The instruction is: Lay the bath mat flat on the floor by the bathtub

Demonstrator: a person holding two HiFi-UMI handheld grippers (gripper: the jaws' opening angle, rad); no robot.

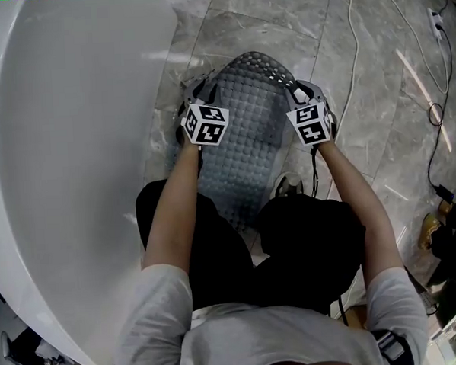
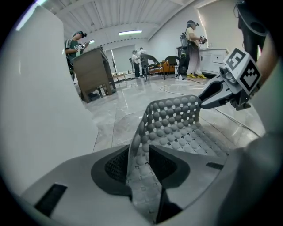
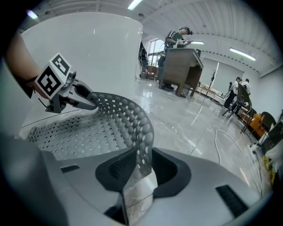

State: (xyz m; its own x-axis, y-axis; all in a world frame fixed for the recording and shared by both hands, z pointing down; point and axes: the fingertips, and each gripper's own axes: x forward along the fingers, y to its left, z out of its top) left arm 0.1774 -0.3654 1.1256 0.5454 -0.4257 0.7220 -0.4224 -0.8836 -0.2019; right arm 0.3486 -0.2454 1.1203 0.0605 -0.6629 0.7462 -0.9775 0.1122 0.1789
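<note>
In the head view we hold the left gripper (image 1: 195, 88) and the right gripper (image 1: 298, 89) at the two far corners of the bath mat (image 1: 245, 139). The mat lies on the floor (image 1: 374, 63) right along the bathtub (image 1: 74, 148). Its far end curls up off the tiles and its near end reaches between our knees. A white cable (image 1: 351, 57) lies on the floor, well apart from the mat's right edge.

In the left gripper view the pads (image 2: 116, 164) stand apart, with the mat's raised corner upright between them, unsqueezed.

In the right gripper view the pads (image 3: 117, 167) are likewise spread, and the other corner stands loosely in the gap.
</note>
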